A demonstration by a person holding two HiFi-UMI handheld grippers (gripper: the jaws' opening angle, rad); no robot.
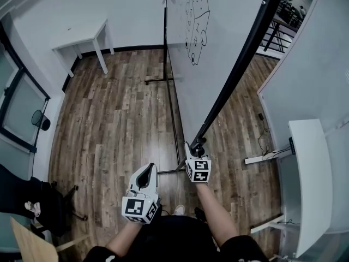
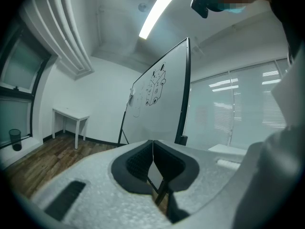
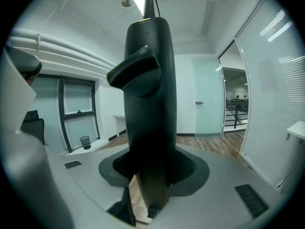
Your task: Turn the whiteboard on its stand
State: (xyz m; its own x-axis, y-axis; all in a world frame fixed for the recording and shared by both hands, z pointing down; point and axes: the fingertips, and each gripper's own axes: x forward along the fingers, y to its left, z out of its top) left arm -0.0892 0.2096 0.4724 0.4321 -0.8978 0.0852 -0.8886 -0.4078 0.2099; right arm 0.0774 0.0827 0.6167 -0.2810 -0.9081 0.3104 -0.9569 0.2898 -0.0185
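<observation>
The whiteboard (image 1: 218,42) stands on its black stand (image 1: 173,119), seen edge-on from above, with marker drawings near its top. Its black side frame (image 1: 240,64) runs down to my right gripper (image 1: 195,150), which is shut on the frame's lower end. In the right gripper view the dark frame bar (image 3: 147,80) fills the space between the jaws of the right gripper (image 3: 147,175). My left gripper (image 1: 146,174) hangs lower left, away from the board, jaws together and empty. The left gripper view looks along the shut left gripper (image 2: 152,149) at the whiteboard (image 2: 157,99).
A white table (image 1: 82,40) stands by the far wall. A black wastebasket (image 1: 41,120) sits at the left window. A white desk (image 1: 313,179) lies at the right by a glass wall. A dark chair (image 1: 32,201) is lower left. The floor is wood planks.
</observation>
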